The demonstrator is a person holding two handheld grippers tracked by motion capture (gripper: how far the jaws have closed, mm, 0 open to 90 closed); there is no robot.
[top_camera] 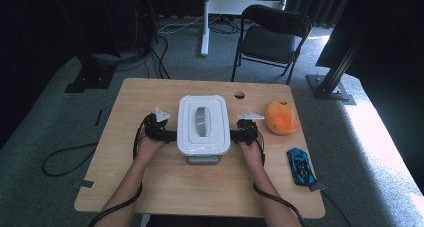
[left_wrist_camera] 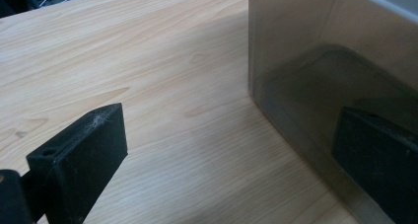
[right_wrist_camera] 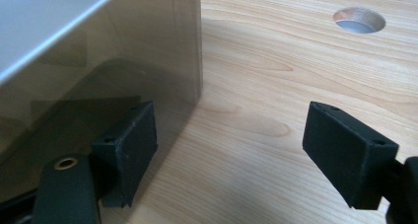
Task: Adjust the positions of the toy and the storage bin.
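High view of a wooden desk (top_camera: 165, 187) carrying a white lidded container (top_camera: 203, 124) near its centre, the lid bearing a grey recessed handle (top_camera: 200, 121). The left tongs (top_camera: 170, 135) lie at the container's nine o'clock side and the right tongs (top_camera: 235, 134) at its three o'clock side, each held in one of the person's hands and pointing inward at the container's wall. In the left gripper view, the left tongs (left_wrist_camera: 236, 160) stand wide apart: one jaw lies against the translucent wall of the container (left_wrist_camera: 315, 81), the other rests free over bare wood, and nothing is clamped between them. In the right gripper view, the right tongs (right_wrist_camera: 236, 155) are likewise spread wide, one jaw close against the container (right_wrist_camera: 98, 61) and the other clear of it above the desk, gripping nothing. An orange plush toy (top_camera: 281, 116) sits at three o'clock from the container, a blue toy car (top_camera: 301, 166) at about four o'clock, and a round cable hole (top_camera: 239, 94) at one o'clock.
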